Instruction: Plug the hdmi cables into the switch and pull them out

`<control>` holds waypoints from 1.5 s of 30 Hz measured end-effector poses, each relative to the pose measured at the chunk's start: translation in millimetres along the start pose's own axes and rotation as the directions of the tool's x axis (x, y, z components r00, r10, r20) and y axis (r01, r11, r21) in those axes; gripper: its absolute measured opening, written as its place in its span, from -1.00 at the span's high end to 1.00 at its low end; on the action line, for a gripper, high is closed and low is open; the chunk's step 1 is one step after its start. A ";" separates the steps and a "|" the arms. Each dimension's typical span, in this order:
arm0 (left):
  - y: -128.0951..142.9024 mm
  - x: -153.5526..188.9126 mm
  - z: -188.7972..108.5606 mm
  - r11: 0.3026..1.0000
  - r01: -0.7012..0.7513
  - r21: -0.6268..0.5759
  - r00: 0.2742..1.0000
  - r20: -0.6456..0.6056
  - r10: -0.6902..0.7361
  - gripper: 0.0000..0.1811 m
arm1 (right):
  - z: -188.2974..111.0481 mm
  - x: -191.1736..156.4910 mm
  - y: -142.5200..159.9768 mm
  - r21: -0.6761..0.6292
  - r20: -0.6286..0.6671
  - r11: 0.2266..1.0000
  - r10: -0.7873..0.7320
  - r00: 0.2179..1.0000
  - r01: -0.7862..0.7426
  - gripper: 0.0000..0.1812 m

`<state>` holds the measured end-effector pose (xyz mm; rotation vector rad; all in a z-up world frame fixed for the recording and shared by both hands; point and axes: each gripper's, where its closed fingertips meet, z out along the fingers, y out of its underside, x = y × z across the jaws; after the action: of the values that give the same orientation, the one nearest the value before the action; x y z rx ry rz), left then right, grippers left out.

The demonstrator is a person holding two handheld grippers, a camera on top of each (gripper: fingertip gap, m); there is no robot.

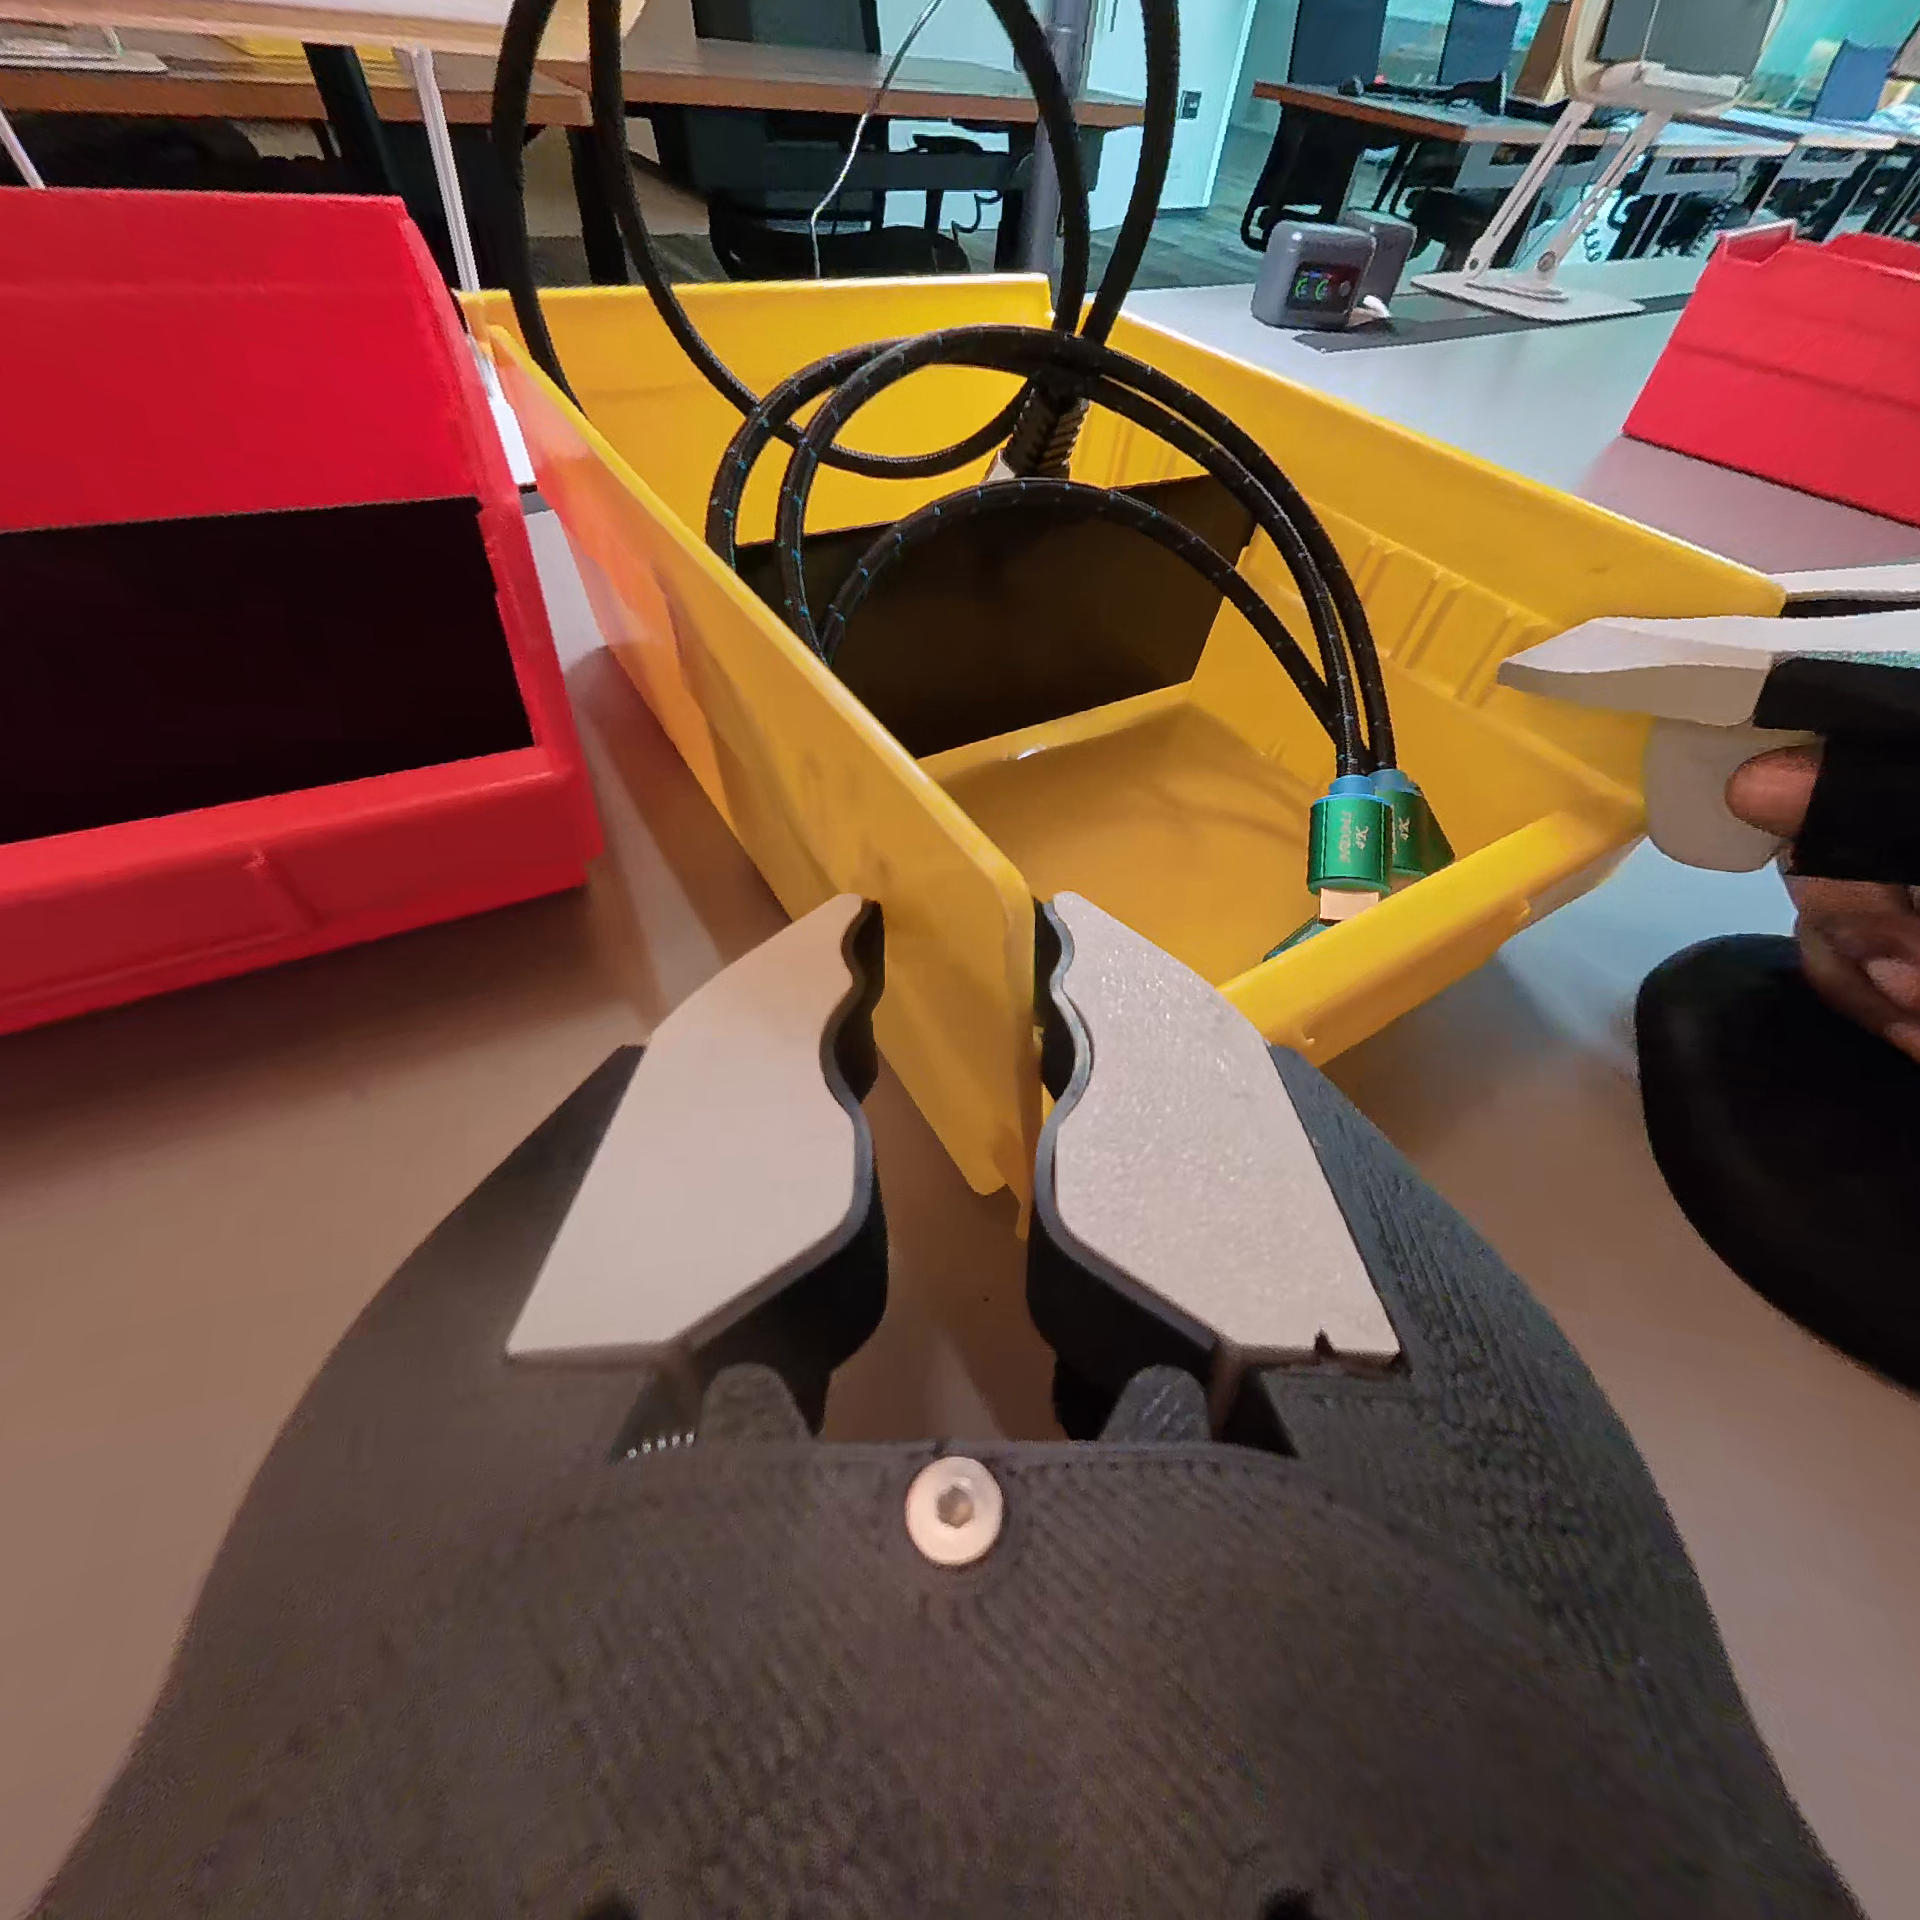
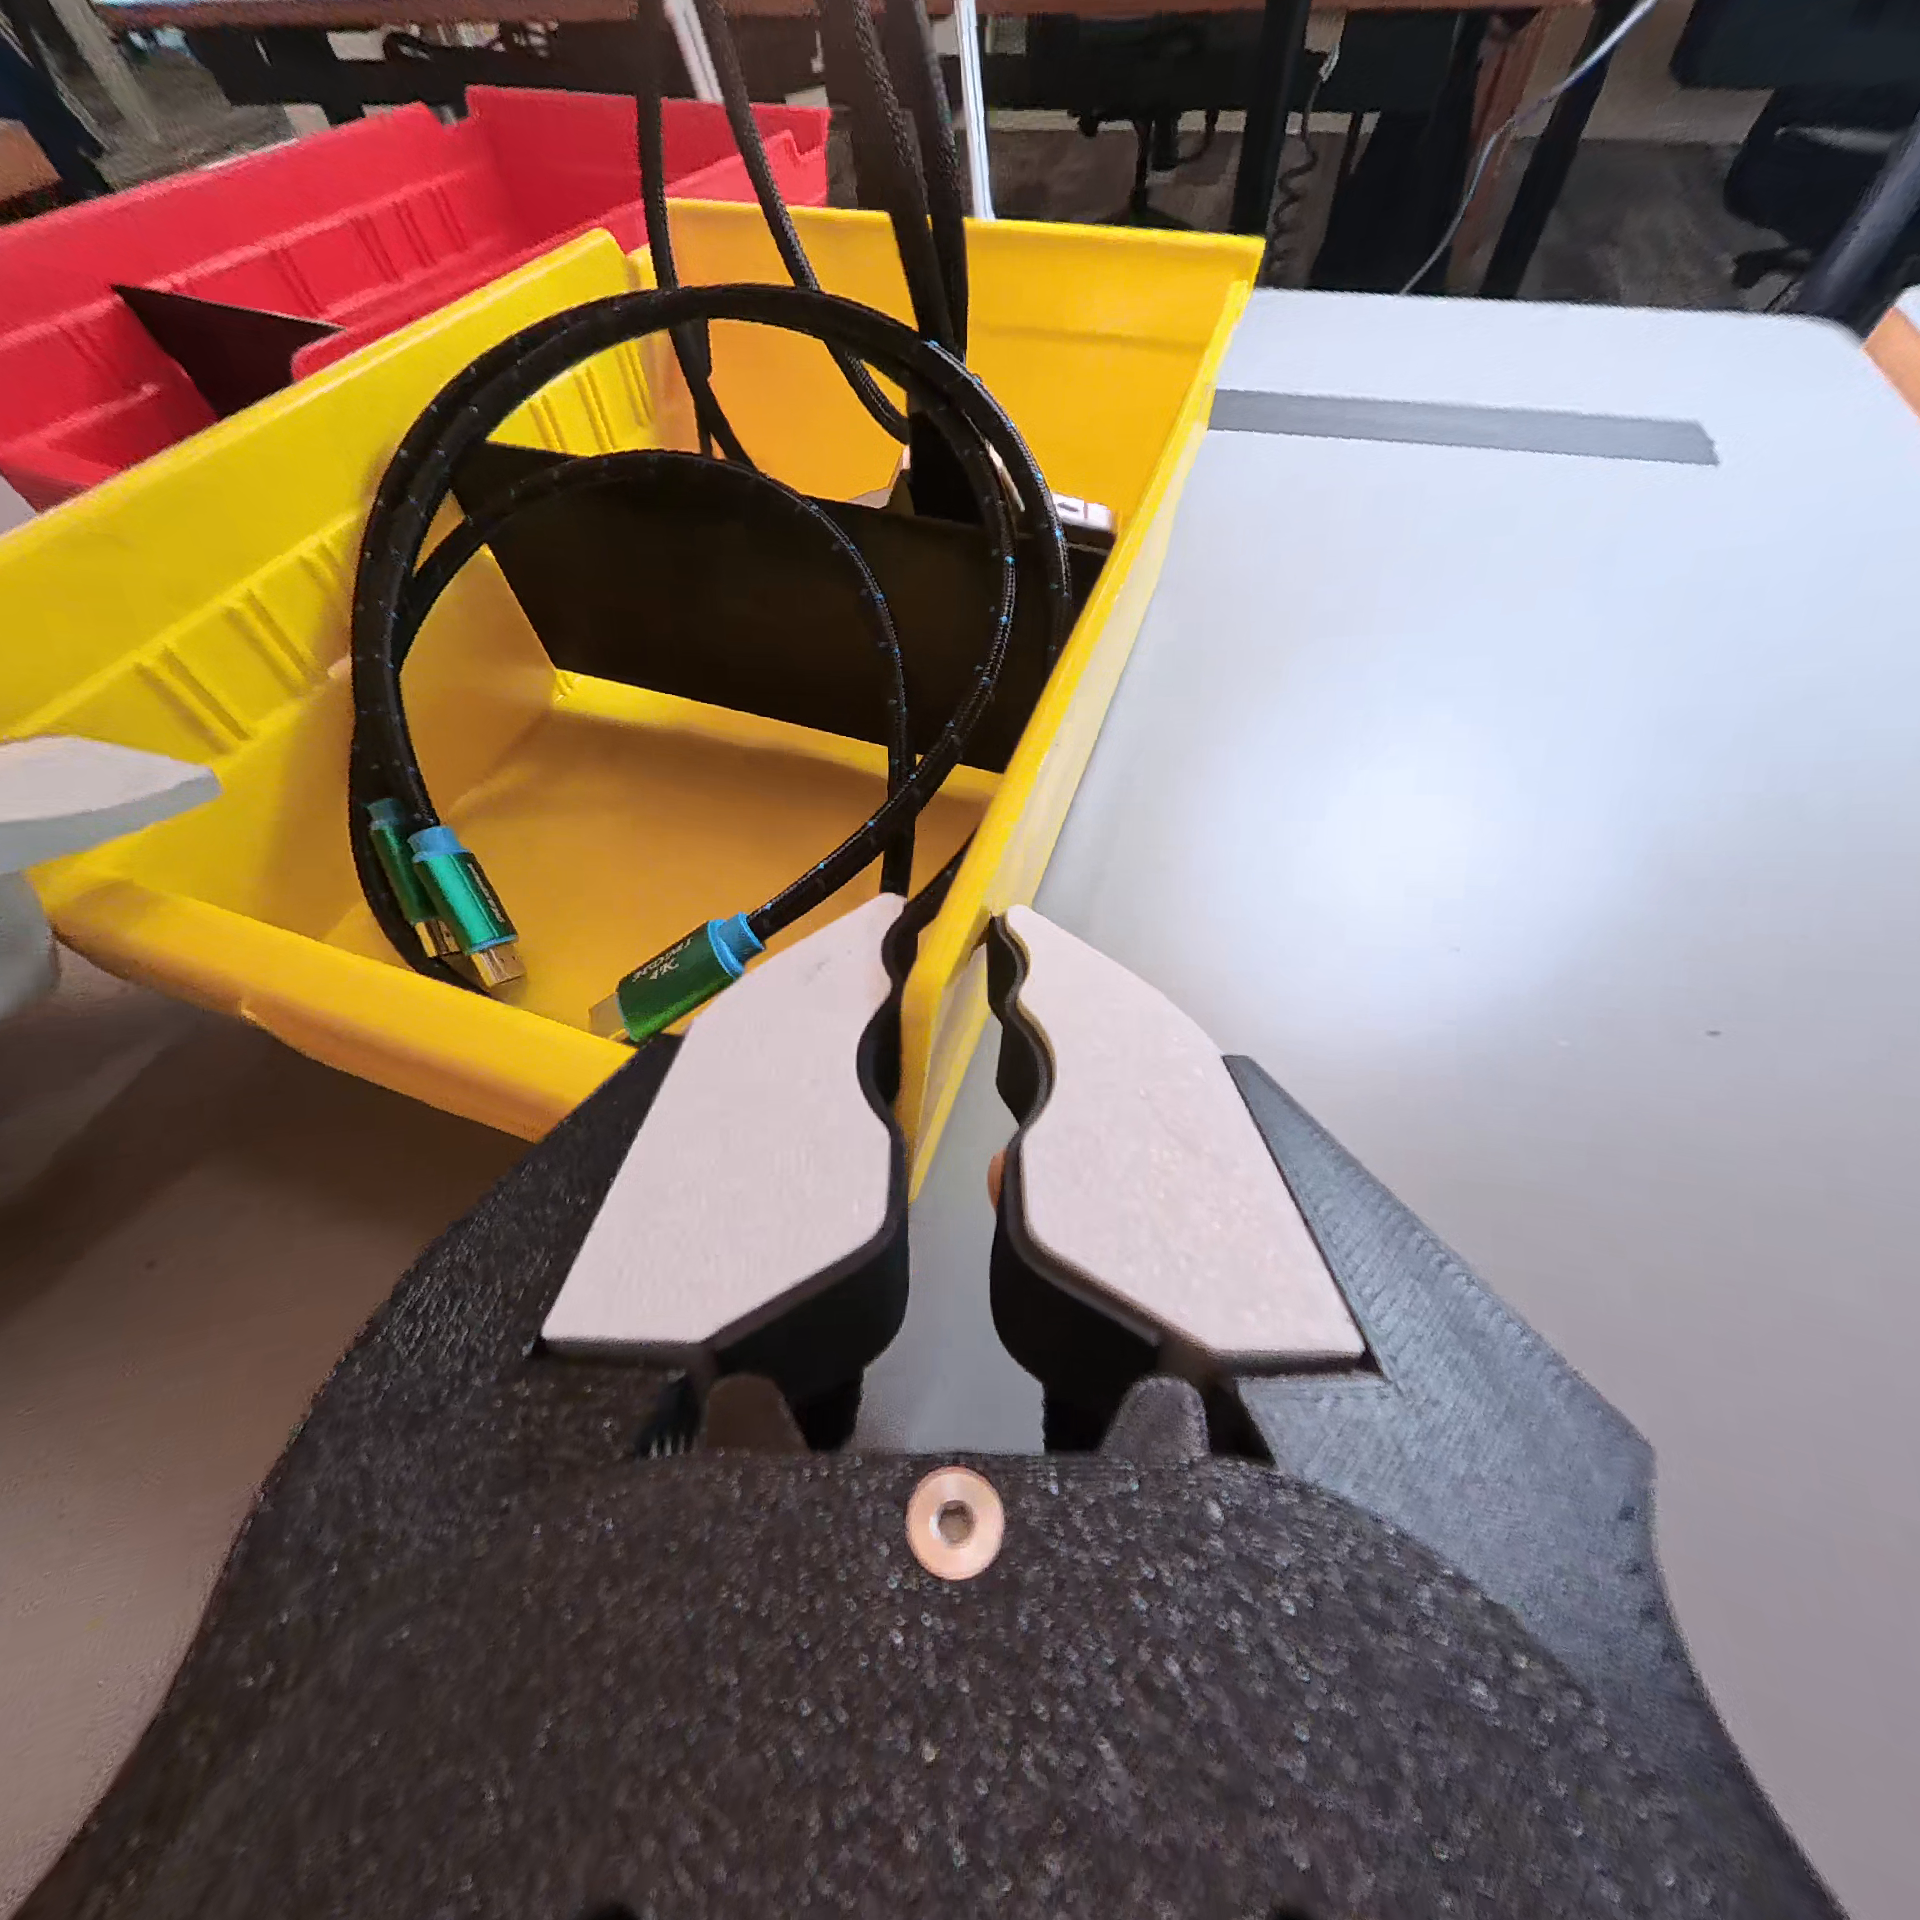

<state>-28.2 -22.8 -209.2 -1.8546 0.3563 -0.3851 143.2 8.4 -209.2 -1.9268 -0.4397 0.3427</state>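
HDMI cables point(image 2: 665, 582) lay coiled inside the yellow bin point(image 1: 1403, 540), their green plugs point(image 2: 457, 894) resting unplugged on its near floor. No switch could be made out; a dark object sat at the far end. The left gripper point(image 1: 956, 935) straddled the bin's left wall, the right gripper point(image 2: 945, 935) its right wall, jaws narrowly parted around the plastic. Whether they pinched it I cannot tell; probably they steadied or shifted the bin.

Each tool point(image 1: 956, 925) point(image 2: 945, 925): black textured body, grey wavy-edged fingers point(image 1: 727, 1122), silver screw point(image 1: 954, 1509)
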 end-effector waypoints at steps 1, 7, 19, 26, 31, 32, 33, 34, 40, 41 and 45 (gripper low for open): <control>-1.8 1.4 -2.2 1.000 0.007 0.008 1.000 -0.010 -0.007 0.68 | -3.1 -1.1 -3.3 0.022 -0.016 0.999 -0.022 1.000 0.023 0.87; -22.8 10.3 -20.5 0.996 -0.016 0.090 0.999 -0.035 0.019 0.76 | -39.7 -11.4 -20.9 0.132 -0.083 0.987 -0.076 0.994 0.086 0.86; -122.5 -30.6 -114.1 0.915 -0.121 0.384 0.989 0.122 0.080 0.89 | -88.0 -86.4 -115.6 0.412 -0.078 0.885 -0.203 0.976 0.217 0.89; -147.1 -79.3 -201.4 0.853 -0.219 0.474 0.950 0.304 0.074 0.89 | -81.0 -167.6 -164.0 0.557 0.068 0.809 -0.272 0.960 0.190 0.88; -151.2 -121.6 -257.8 0.845 -0.274 0.460 0.904 0.422 0.064 0.89 | -60.1 -232.4 -184.7 0.590 0.190 0.793 -0.316 0.929 0.149 0.88; -150.7 -130.5 -267.0 0.848 -0.276 0.452 0.899 0.435 0.060 0.89 | -54.2 -244.7 -187.1 0.588 0.224 0.798 -0.316 0.922 0.130 0.88; -149.3 -139.6 -275.6 0.853 -0.277 0.442 0.891 0.450 0.056 0.89 | -47.6 -257.1 -188.8 0.584 0.262 0.805 -0.313 0.913 0.108 0.87; -147.5 -148.9 -283.6 0.860 -0.280 0.427 0.881 0.470 0.053 0.89 | -40.1 -269.2 -189.5 0.576 0.300 0.813 -0.304 0.904 0.083 0.87; -126.9 -199.4 -319.4 0.900 -0.289 0.325 0.810 0.584 0.049 0.89 | 7.8 -335.0 -174.9 0.498 0.502 0.866 -0.256 0.826 -0.034 0.85; -122.0 -206.5 -322.4 0.906 -0.287 0.309 0.800 0.598 0.049 0.89 | 15.9 -343.8 -170.3 0.484 0.523 0.874 -0.254 0.814 -0.038 0.85; -102.9 -231.7 -327.4 0.925 -0.277 0.262 0.769 0.637 0.050 0.89 | 44.1 -369.2 -150.0 0.431 0.576 0.902 -0.237 0.782 -0.043 0.85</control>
<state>-372.9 -171.6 -34.6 -1.4814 -0.0118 0.2903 -226.2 -70.4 -74.6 -1.3165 -0.8216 0.9388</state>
